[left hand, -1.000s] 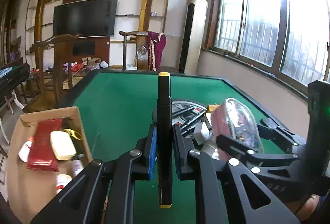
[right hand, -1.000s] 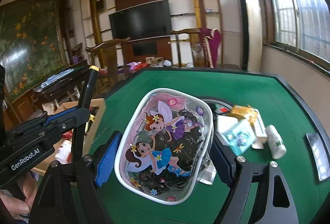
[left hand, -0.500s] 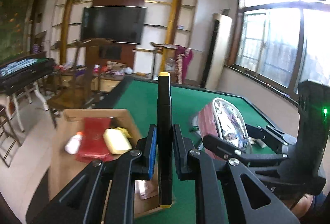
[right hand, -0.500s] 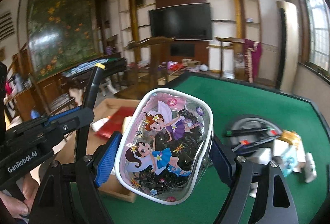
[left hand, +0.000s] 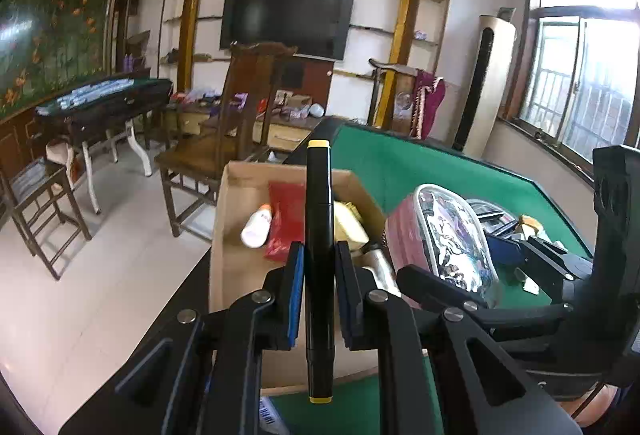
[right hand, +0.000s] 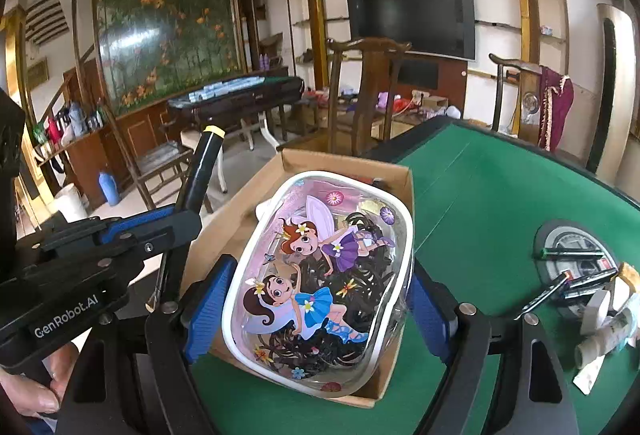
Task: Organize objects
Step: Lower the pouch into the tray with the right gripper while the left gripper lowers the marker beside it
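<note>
Two tools are working side by side above a cardboard box point(left hand: 232, 235) that is sitting at the edge of the green bench point(right hand: 500, 187). The left tool point(left hand: 319, 291) is clenching a black marker point(left hand: 319, 235) with yellow ends, holding it upright between its blue pads, over the near part of the box. The right tool point(right hand: 316, 299) is gripping a clear cartoon pouch point(right hand: 320, 275) by its two sides, its face with two fairy figures turned toward the camera; the pouch is hovering over the box, covering most of its interior from that view. Inside the box, the left wrist view is showing a white bottle point(left hand: 257, 225) lying beside a red packet point(left hand: 285, 219), with a pale yellow item point(left hand: 350, 225) just to the right, possibly a bar or a sponge. Farther along the bench, several pens point(right hand: 570, 275) are lying across a round grey disc point(right hand: 552, 235), with small packets and tubes point(right hand: 608, 327) just beside them.
</note>
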